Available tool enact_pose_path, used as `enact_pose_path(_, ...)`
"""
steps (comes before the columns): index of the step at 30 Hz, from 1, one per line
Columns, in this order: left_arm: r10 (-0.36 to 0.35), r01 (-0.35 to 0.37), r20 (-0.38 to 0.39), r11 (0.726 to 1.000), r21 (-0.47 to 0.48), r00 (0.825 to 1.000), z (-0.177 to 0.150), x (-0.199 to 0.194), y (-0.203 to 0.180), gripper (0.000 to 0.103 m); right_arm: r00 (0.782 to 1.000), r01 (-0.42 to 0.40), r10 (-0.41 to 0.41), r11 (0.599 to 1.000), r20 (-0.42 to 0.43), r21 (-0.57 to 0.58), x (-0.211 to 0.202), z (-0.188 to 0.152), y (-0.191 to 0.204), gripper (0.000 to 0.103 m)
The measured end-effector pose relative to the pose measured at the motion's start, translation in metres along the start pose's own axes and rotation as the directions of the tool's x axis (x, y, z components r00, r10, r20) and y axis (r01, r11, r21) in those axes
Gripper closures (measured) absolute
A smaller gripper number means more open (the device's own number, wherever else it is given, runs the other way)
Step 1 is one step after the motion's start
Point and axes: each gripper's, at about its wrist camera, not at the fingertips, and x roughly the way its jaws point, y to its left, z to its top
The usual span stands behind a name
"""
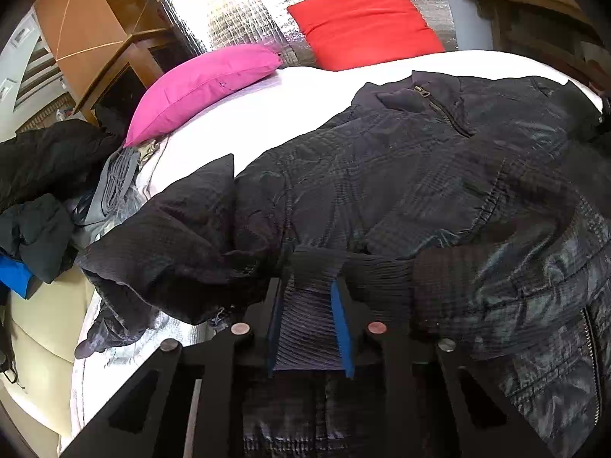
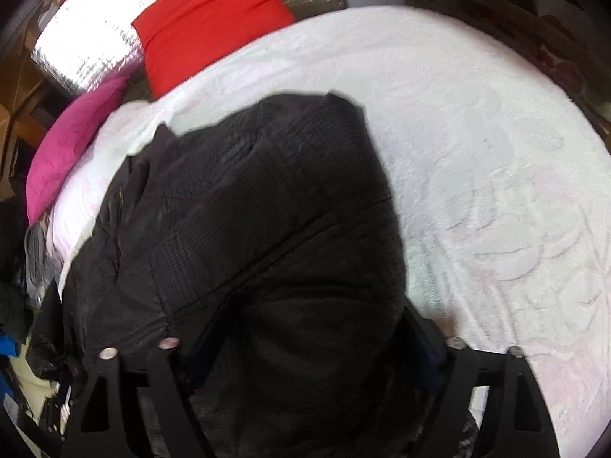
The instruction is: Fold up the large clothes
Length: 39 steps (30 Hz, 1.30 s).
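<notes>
Jacket: a large dark padded jacket [image 1: 382, 175] with a faint plaid weave and a slight sheen lies spread on a white bedspread [image 1: 305, 91]. A metal zip [image 1: 439, 107] runs down from the collar, and a second zip shows at the lower right edge of the left wrist view.
Ribbed band: a strip of dark ribbed knit [image 1: 311, 305], part of the jacket, at its near edge.
Sleeve: one crumpled sleeve [image 1: 164, 244] hangs off the left side of the bed.
Left gripper: the left gripper [image 1: 309, 328] has its blue-faced fingers [image 1: 341, 328] close together, with the ribbed knit filling the gap between them; the pads press against it on both sides.
Right gripper: the right gripper [image 2: 305, 343] has its black arms spread wide, and a thick bundle of dark jacket cloth [image 2: 267, 229] bulges up between them. Its fingertips are buried under the cloth, so I cannot tell whether it is gripping or merely standing around the fabric.
Left wrist view only: the zip, the collar, the ribbed knit, and a heap of other dark and grey clothes [image 1: 49, 191] left of the bed.
Right wrist view only: a wide bare stretch of bedspread to the jacket's right, with a raised pattern; this view is blurred.
Both views: a pink cushion [image 1: 198, 84] and a red cushion [image 1: 362, 23] at the far end of the bed, against a shiny silver sheet [image 1: 229, 11].
</notes>
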Motion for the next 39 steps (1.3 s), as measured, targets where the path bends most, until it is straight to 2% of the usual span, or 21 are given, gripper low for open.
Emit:
enact_pose_path(2, -0.001, 0.001, 0.000, 1.000, -0.001, 1.000, 0.000, 0.000, 0.000, 0.079, 1.000, 0.005, -0.004, 1.000, 0.019, -0.015, -0.004, 0.001, 0.002, 0.028)
enact_pose_path(7, -0.001, 0.001, 0.002, 1.000, -0.003, 1.000, -0.001, 0.000, 0.000, 0.079, 1.000, 0.006, -0.006, 1.000, -0.011, -0.013, 0.013, 0.000, 0.001, 0.027)
enact_pose_path(12, 0.002, -0.002, 0.001, 1.000, -0.004, 1.000, 0.000, 0.000, -0.002, 0.081, 0.998, 0.008, -0.009, 1.000, 0.065, 0.015, -0.004, 0.003, 0.000, 0.047)
enact_pose_path(13, 0.003, -0.003, 0.001, 1.000, -0.004, 1.000, 0.000, -0.001, -0.003, 0.081, 0.996, 0.004, -0.005, 1.000, 0.091, 0.016, -0.010, 0.004, -0.001, 0.048)
enact_pose_path(15, 0.004, -0.004, 0.001, 1.000, -0.002, 1.000, 0.000, -0.001, -0.002, 0.081, 0.993, -0.007, 0.005, 1.000, 0.119, 0.021, -0.015, 0.006, -0.002, 0.046)
enact_pose_path(16, 0.004, -0.004, 0.000, 1.000, -0.001, 1.000, 0.000, -0.001, -0.002, 0.081, 0.994, 0.000, -0.003, 1.000, 0.110, 0.031, -0.013, 0.007, -0.003, 0.042)
enact_pose_path(17, 0.003, -0.003, -0.001, 1.000, 0.000, 1.000, 0.000, -0.001, -0.002, 0.081, 0.997, 0.016, -0.019, 0.999, 0.078, 0.039, -0.007, 0.007, -0.005, 0.031)
enact_pose_path(19, -0.008, 0.008, -0.012, 1.000, -0.003, 1.000, 0.001, -0.002, 0.001, 0.080, 0.999, 0.019, -0.022, 0.997, 0.035, 0.079, 0.001, 0.010, -0.009, 0.029)
enact_pose_path(20, -0.014, 0.013, -0.019, 1.000, -0.008, 1.000, 0.002, -0.003, 0.004, 0.075, 0.999, -0.009, 0.004, 0.994, 0.043, 0.108, -0.002, 0.011, -0.011, 0.029)
enact_pose_path(21, -0.027, 0.026, -0.022, 0.999, -0.031, 0.999, 0.004, -0.007, 0.011, 0.063, 0.997, -0.034, 0.026, 0.992, 0.067, 0.123, -0.008, 0.013, -0.012, 0.029)
enact_pose_path(22, -0.042, 0.041, -0.020, 0.998, -0.055, 0.999, 0.004, -0.011, 0.018, 0.054, 0.992, -0.053, 0.038, 0.991, 0.117, 0.125, -0.018, 0.014, -0.011, 0.028)
enact_pose_path(23, -0.069, 0.068, -0.008, 0.993, -0.095, 0.998, 0.005, -0.018, 0.030, 0.039, 0.983, -0.056, 0.035, 0.992, 0.180, 0.113, -0.031, 0.013, -0.007, 0.023)
enact_pose_path(24, -0.090, 0.090, 0.008, 0.988, -0.126, 0.996, 0.005, -0.024, 0.039, 0.032, 0.970, -0.057, 0.034, 0.994, 0.240, 0.092, -0.043, 0.012, -0.002, 0.018)
enact_pose_path(26, -0.125, 0.130, 0.039, 0.974, -0.187, 0.991, 0.004, -0.038, 0.059, 0.029, 0.943, -0.096, 0.080, 0.995, 0.323, 0.032, -0.061, 0.007, 0.012, 0.016)
enact_pose_path(28, -0.178, 0.183, 0.044, 0.951, -0.249, 0.983, -0.001, -0.047, 0.078, 0.028, 0.920, -0.139, 0.144, 0.989, 0.364, -0.040, -0.072, 0.000, 0.031, 0.013)
enact_pose_path(30, -0.258, 0.251, 0.019, 0.914, -0.319, 0.966, -0.007, -0.047, 0.090, 0.027, 0.913, -0.192, 0.227, 0.972, 0.340, -0.131, -0.074, -0.011, 0.055, 0.006)
enact_pose_path(32, -0.334, 0.306, -0.015, 0.880, -0.364, 0.942, -0.011, -0.040, 0.092, 0.027, 0.916, -0.280, 0.329, 0.934, 0.229, -0.222, -0.063, -0.023, 0.083, 0.006)
enact_pose_path(35, -0.410, 0.353, -0.060, 0.843, -0.407, 0.910, -0.016, -0.026, 0.086, 0.029, 0.931, -0.308, 0.347, 0.912, 0.110, -0.271, -0.045, -0.045, 0.110, 0.006)
enact_pose_path(37, -0.440, 0.369, -0.080, 0.827, -0.424, 0.895, -0.017, -0.017, 0.078, 0.046, 0.944, -0.294, 0.325, 0.906, 0.055, -0.306, -0.034, -0.063, 0.123, 0.009)
enact_pose_path(38, -0.458, 0.381, -0.089, 0.819, -0.429, 0.884, -0.016, -0.012, 0.075, 0.061, 0.952, -0.275, 0.303, 0.906, 0.040, -0.322, -0.028, -0.068, 0.129, 0.016)
enact_pose_path(39, -0.480, 0.399, -0.089, 0.807, -0.435, 0.873, -0.014, -0.008, 0.072, 0.064, 0.958, -0.261, 0.285, 0.907, 0.026, -0.331, -0.023, -0.072, 0.133, 0.023)
